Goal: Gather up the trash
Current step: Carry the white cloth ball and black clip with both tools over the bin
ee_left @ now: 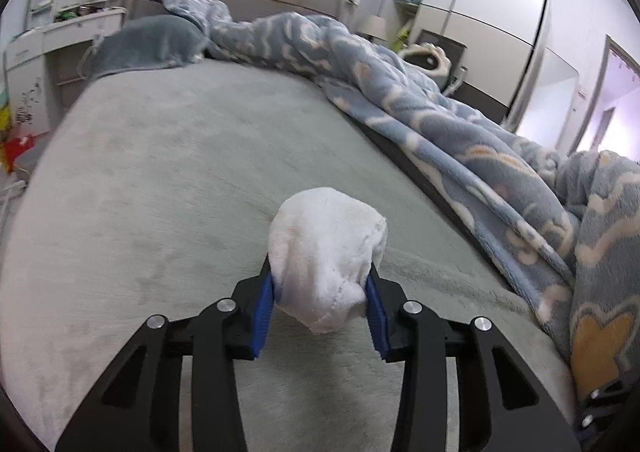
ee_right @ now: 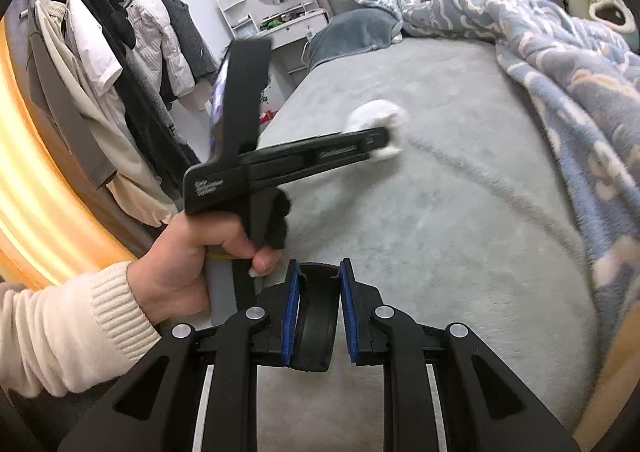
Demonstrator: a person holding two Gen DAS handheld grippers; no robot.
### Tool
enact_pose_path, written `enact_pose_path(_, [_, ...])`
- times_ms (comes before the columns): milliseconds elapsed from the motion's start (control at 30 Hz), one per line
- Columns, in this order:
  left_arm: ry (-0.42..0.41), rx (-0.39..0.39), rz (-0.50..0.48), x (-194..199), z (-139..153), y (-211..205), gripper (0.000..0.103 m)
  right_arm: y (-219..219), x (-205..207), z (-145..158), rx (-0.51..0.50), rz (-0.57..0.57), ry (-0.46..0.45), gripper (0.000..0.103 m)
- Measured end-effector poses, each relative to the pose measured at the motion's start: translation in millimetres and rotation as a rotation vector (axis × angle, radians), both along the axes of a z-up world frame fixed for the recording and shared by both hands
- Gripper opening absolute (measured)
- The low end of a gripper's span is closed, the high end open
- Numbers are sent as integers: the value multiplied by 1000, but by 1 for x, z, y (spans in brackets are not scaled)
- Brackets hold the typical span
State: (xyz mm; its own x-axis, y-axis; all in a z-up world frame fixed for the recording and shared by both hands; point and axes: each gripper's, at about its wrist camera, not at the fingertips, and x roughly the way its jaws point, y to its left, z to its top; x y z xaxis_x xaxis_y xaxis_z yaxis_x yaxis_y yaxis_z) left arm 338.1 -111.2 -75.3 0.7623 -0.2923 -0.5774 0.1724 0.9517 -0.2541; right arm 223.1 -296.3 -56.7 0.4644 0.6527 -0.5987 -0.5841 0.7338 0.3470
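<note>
Your left gripper [ee_left: 322,284] clamps the white wad [ee_left: 326,248] above the bed [ee_left: 160,172]. Your right gripper [ee_right: 318,308] pinches a black object [ee_right: 316,332]. Keep both squeezes firm while carrying.

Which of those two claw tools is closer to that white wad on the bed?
The left. The left gripper has its jaws shut on the white wad. The right gripper sits well back, clamping a black object.

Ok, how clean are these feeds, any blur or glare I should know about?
Left wrist view: sharp on the white wad in the left gripper, strong fisheye bending at the edges. Right wrist view: the left gripper and patterned blanket are motion-smeared, with a bright orange streak at the left edge.
</note>
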Motion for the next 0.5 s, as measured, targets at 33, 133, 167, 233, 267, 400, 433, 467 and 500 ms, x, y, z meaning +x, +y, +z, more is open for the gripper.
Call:
enact_pose_path(33, [0, 4, 14, -2, 1, 2, 43, -4, 1, 3, 9, -12, -3, 20])
enact_pose_path(133, [5, 17, 35, -9, 4, 7, 43, -15, 2, 10, 35, -45, -8, 20])
enact_pose_path(167, [6, 29, 39, -12, 5, 8, 43, -18, 2, 12, 40, -52, -9, 20])
enact_pose_path(233, [6, 52, 37, -18, 7, 6, 43, -21, 2, 16, 57, -62, -14, 20])
enact_pose_path(267, [1, 67, 35, -22, 10, 5, 43, -24, 2, 18, 61, -67, -18, 20])
enact_pose_path(400, [-8, 108, 43, -43, 15, 1, 43, -26, 0, 26, 79, -81, -30, 20])
enact_pose_path(433, [-6, 111, 46, -48, 16, 1, 43, -25, 0, 27, 70, -82, -35, 20])
enact_pose_path(467, [-1, 111, 48, -54, 16, 1, 43, -24, -1, 27, 59, -81, -42, 20])
enact_pose_path(500, [4, 109, 50, -58, 17, 1, 43, -23, -2, 27, 55, -77, -44, 20])
